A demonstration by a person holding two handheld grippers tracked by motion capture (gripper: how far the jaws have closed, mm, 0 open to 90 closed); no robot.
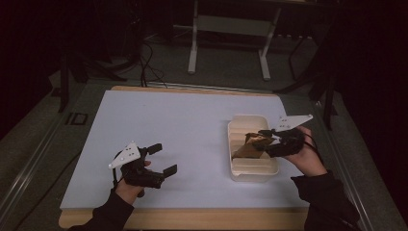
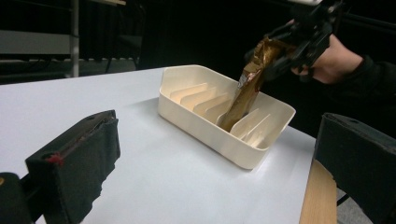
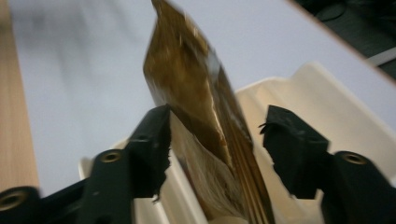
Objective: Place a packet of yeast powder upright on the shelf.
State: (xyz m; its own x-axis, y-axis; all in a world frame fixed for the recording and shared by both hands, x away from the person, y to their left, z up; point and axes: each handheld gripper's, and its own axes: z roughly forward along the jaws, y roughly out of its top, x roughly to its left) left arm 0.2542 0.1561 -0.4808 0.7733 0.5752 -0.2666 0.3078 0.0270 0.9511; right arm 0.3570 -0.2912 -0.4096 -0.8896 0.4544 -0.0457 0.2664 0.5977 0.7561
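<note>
The worktop (image 1: 192, 125) lies bare across its left and middle, giving open passage. On the right, a cream tray (image 1: 253, 169) with upright dividers blocks the way, a brown packet (image 1: 251, 147) standing between dividers.

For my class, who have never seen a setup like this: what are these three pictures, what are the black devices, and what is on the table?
A person sits at a white table holding a hand-operated gripper in each hand. The high view looks down from above; the other two come from cameras riding on each gripper. The left gripper rests on the table, open and empty. The right gripper is over a cream tray with ribbed dividers. A shiny brown packet stands tilted in the tray, between the right gripper's jaws. In the right gripper view one jaw touches the packet while the other stands off, so the gripper looks open.
</note>
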